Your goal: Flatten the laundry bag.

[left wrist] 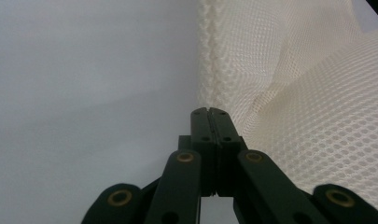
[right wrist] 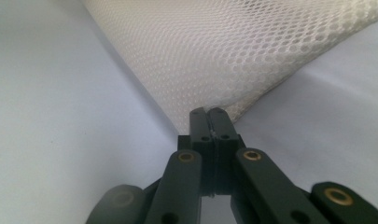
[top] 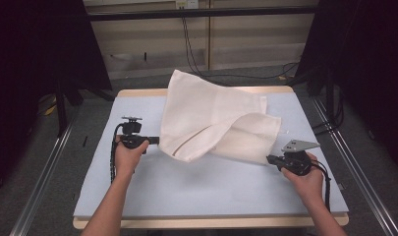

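Observation:
A cream mesh cloth (top: pixel 211 118) lies rumpled and partly folded over itself on the pale blue table top (top: pixel 186 187). My left gripper (top: pixel 155 140) is shut on the cloth's left edge; in the left gripper view the jaws meet on the hemmed edge of the mesh cloth (left wrist: pixel 289 107) at the left gripper (left wrist: pixel 209 111). My right gripper (top: pixel 269 159) is shut on the cloth's near right corner; in the right gripper view the mesh cloth (right wrist: pixel 224 51) runs into the closed right gripper (right wrist: pixel 208 111). Part of the cloth stands lifted at the back.
The table top has a wooden rim (top: pixel 211 222) along its near edge. Dark curtains and metal frame rails (top: pixel 44 162) flank the table. Cables (top: pixel 196 59) hang down the back wall. Bare blue surface lies in front of the cloth.

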Tool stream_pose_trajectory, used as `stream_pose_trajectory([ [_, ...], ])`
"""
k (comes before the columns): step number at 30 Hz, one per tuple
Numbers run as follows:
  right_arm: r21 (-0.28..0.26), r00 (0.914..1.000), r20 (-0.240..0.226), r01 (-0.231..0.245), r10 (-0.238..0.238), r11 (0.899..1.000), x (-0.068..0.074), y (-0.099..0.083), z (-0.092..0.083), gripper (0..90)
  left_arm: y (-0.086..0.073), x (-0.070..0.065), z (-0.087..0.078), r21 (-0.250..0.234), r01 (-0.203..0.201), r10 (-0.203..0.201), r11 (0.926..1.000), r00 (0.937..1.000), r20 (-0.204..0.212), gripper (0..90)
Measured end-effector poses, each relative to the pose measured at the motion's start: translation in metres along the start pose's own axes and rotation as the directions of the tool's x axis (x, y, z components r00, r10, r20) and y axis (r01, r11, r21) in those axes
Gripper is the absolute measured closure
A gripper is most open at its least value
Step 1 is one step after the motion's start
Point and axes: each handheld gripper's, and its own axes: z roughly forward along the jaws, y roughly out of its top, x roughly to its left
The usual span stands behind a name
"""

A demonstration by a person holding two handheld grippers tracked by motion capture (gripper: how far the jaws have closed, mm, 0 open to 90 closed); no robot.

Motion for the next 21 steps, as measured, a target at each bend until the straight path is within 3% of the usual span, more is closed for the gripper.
stream_pose_trajectory([
  [6, -0.008, 0.9999, 0.013, 0.001, -0.001, 1.0, -0.002, 0.003, 0.001, 90.0, -0.003, 0.01, 0.007, 0.026, 0.047, -0.047, 0.9985, 0.9986, -0.024, 89.7],
  [8, -0.008, 0.9999, 0.016, -0.001, 0.001, 1.0, -0.002, 0.004, 0.002, 90.0, -0.004, 0.013, 0.007, 0.045, 0.042, -0.041, 0.9981, 0.999, -0.02, 89.6],
  [14, -0.012, 0.9999, 0.016, -0.001, 0.001, 1.0, -0.004, 0.005, 0.006, 89.9, -0.004, 0.012, 0.005, 0.041, 0.038, -0.037, 0.9985, 0.9991, -0.023, 87.9],
  [21, -0.017, 0.9998, 0.019, 0.0, 0.001, 1.0, -0.005, 0.004, 0.006, 89.5, -0.005, 0.011, 0.001, 0.035, 0.024, -0.023, 0.9991, 0.9991, -0.036, 76.9],
])
